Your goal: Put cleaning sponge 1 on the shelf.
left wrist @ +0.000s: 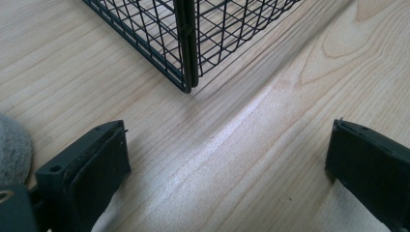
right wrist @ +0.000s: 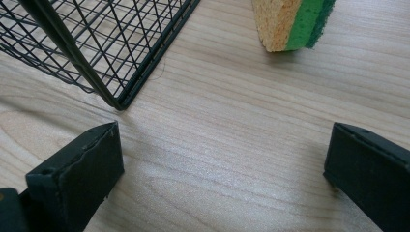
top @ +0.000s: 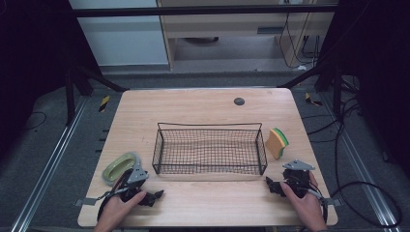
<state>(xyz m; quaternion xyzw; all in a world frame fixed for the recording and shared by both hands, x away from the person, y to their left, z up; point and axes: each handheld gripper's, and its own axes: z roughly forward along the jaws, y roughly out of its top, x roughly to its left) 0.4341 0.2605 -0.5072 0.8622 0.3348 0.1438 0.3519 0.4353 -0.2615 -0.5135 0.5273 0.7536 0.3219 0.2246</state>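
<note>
A black wire basket (top: 209, 150) stands empty in the middle of the wooden table (top: 203, 108). A yellow sponge with a green scouring side (top: 276, 142) stands on edge just right of the basket. A green oval dish with a grey rim (top: 120, 166) lies to the basket's left. My left gripper (top: 153, 196) rests on the table in front of the dish, open, with the basket's near corner (left wrist: 186, 58) ahead of its jaws (left wrist: 227, 130). My right gripper (top: 271, 186) rests near the front right, open (right wrist: 225, 128), with the basket's corner (right wrist: 96, 48) and the sponge (right wrist: 290, 24) ahead.
A small grey round cap (top: 239, 101) sits in the tabletop near the far edge. The dish's grey rim (left wrist: 12, 145) shows beside my left jaw. Cables lie on the floor to the right (top: 367, 193). Bare wood lies between the two grippers.
</note>
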